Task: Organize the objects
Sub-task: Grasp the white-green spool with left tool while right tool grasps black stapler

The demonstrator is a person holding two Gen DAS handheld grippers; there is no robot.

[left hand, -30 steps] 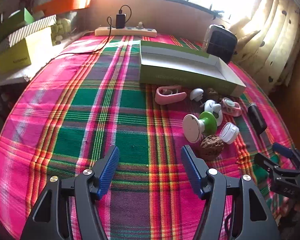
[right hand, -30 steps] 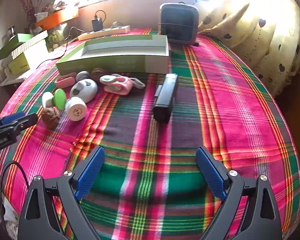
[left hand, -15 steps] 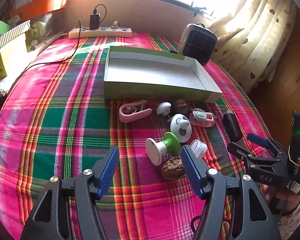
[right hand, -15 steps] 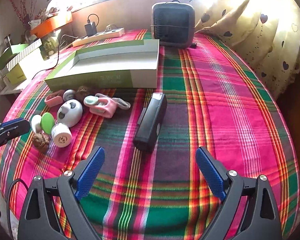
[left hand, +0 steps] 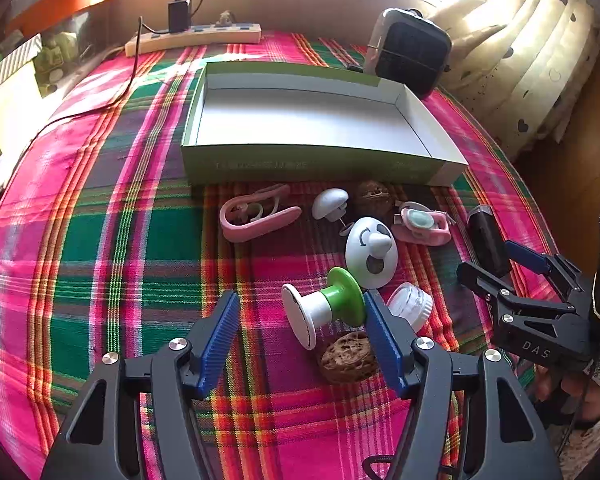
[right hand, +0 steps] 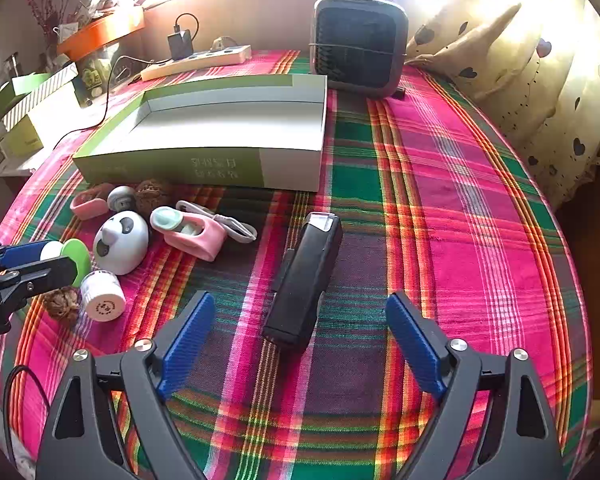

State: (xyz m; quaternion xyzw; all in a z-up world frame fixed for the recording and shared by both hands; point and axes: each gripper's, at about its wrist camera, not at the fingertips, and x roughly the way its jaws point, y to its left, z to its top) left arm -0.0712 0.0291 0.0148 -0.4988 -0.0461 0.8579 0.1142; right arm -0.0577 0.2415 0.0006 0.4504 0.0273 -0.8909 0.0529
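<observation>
1. The open green box point(left hand: 316, 160) is the largest thing and, in my judgement, the place where the loose items are meant to go. It lies beyond both grippers, well past their fingertips, with nothing inside it and its long side running across the view.

2. The black oblong device point(right hand: 306, 280) lies flat on the plaid cloth point(right hand: 460, 208), straight ahead of the right gripper point(right hand: 300, 344) and just past the gap between its fingers. Its long axis runs away from the gripper, tilted slightly to the right, and the end with the pale window points toward the box.

3. The right gripper's jaws stand wide and have just been closing a little, with nothing between them yet. I judge the step in hand to be the approach for a first pick. The next move calls for coming down over the device so that the pads close across its narrow width.

4. The left gripper point(left hand: 300, 340) is also wide and holds nothing. The green-and-white spool-shaped piece point(left hand: 324, 308) lies on its side just ahead, between the fingertips and nearer the right-hand finger, with its axis running roughly across the jaws.

5. A walnut point(left hand: 348, 356) sits below that piece, just beside the same finger. It could get pinched along with it.
</observation>
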